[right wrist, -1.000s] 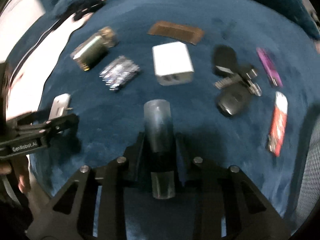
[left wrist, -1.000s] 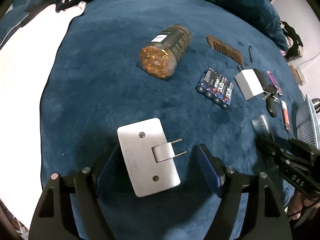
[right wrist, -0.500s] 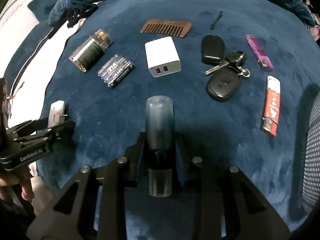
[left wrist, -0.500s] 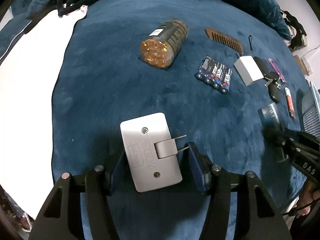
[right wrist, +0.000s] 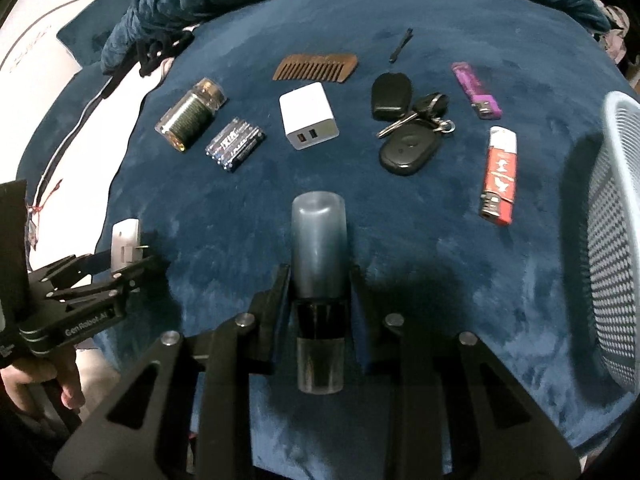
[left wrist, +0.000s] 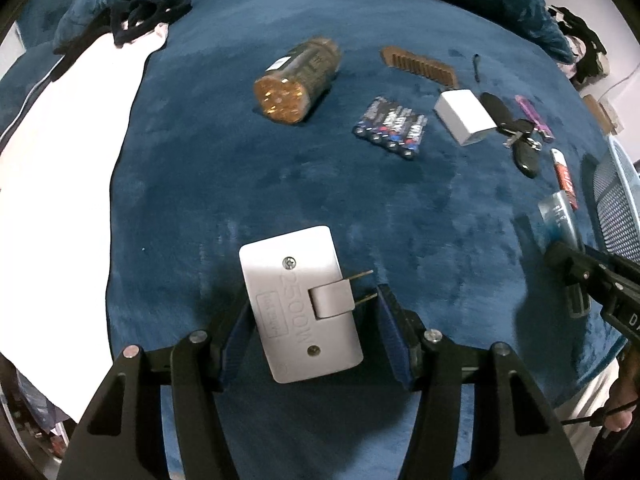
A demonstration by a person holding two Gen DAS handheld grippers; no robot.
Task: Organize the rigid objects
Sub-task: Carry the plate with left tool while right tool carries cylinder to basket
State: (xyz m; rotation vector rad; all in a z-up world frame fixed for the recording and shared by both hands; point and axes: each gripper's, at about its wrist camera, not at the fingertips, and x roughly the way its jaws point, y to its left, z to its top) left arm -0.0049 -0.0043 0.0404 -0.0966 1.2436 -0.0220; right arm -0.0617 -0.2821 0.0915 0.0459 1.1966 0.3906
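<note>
The left gripper (left wrist: 312, 316) is clamped on a flat white plastic adapter (left wrist: 300, 304), its blue pads against the long edges; two metal prongs stick out toward the right pad, and two screws dot the face. The right gripper (right wrist: 320, 276) is closed on a smoky, translucent grey tube (right wrist: 319, 240) with a rounded cap, standing out ahead of its fingers over plush blue fabric (right wrist: 400, 240).

Right of that gripper stands a pale mesh basket (right wrist: 612, 240); what it holds cannot be seen. Ahead and left lies a clear cylindrical jar (right wrist: 192, 114) on its side, with a dark label; the left wrist view shows amber contents through its end.

Just beside the jar sits a shrink-wrapped pack of batteries (right wrist: 236, 144), then a white boxy charger (right wrist: 308, 120) with two ports. Beyond the charger lies a brown toothed comb (right wrist: 316, 68). Ahead and right rest black key fobs with keys (right wrist: 408, 128), a purple lighter (right wrist: 476, 90) and a red one (right wrist: 500, 176).
</note>
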